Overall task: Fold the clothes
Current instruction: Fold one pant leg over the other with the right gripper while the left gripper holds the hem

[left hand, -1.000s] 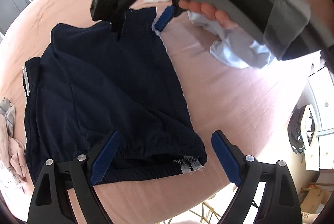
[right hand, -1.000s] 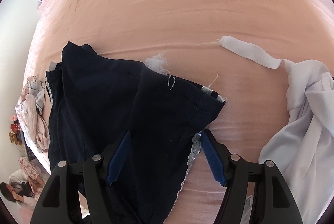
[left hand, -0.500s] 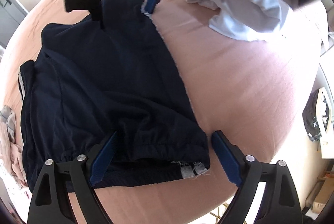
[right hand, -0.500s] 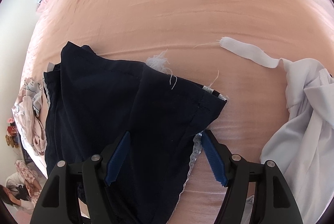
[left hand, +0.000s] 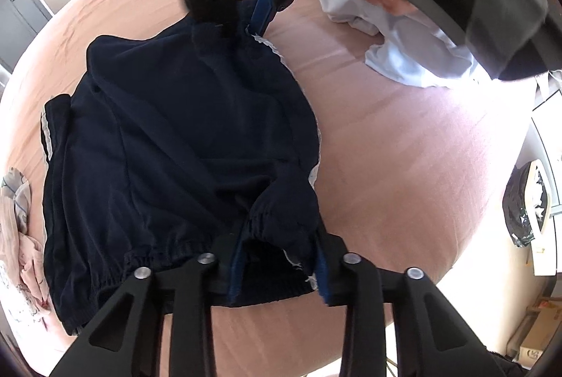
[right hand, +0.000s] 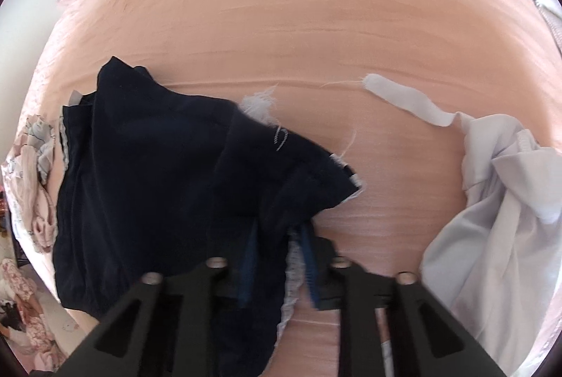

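Two tools, left tool (left hand: pixel 279 263) and right tool (right hand: pixel 279 266), closing on one navy shorts (left hand: pixel 182 145); one white garment (right hand: pixel 498 212) nearby

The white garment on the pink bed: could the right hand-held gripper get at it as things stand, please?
Probably not yet: the right hand-held gripper is closing on the navy shorts. The white garment lies unobstructed beside it.

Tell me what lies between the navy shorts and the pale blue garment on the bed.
Only bare pink bedsheet separates the navy shorts from the pale blue garment, clearest in the right wrist view.
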### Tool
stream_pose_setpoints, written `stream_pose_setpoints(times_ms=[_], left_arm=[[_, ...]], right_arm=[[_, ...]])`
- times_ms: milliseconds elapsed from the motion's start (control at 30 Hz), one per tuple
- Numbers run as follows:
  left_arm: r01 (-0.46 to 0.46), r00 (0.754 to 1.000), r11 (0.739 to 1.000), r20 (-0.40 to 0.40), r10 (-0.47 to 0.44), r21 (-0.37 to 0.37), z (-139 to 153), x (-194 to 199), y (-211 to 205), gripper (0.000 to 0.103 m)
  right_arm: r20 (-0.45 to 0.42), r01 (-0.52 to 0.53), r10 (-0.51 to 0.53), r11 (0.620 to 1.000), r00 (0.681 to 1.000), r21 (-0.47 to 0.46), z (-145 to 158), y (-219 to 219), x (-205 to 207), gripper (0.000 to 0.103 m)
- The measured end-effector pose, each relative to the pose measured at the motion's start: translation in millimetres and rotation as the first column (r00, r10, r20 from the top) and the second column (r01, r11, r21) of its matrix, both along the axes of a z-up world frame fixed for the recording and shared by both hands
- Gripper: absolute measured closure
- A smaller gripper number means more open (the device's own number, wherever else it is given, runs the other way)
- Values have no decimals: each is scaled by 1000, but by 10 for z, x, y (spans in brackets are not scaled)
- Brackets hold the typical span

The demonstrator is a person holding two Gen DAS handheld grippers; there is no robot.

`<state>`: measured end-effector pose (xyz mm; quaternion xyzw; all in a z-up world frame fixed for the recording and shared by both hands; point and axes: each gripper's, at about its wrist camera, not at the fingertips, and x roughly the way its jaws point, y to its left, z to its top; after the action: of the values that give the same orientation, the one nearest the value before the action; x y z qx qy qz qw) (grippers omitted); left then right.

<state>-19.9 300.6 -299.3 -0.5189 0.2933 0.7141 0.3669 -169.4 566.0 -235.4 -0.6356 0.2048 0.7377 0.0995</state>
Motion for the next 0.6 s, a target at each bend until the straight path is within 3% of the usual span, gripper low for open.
stream_pose_setpoints(times_ms=[133, 600], left_arm=[[-4, 1000, 1000, 13, 4, 18, -17, -38, -23, 82], [-91, 984, 987, 164, 68, 134, -51, -174, -421, 90]], right_arm=[[-37, 4, -4, 1000, 999, 4, 90, 50, -4, 99], [-94, -63, 71, 994, 993, 90, 594, 77, -173, 100]])
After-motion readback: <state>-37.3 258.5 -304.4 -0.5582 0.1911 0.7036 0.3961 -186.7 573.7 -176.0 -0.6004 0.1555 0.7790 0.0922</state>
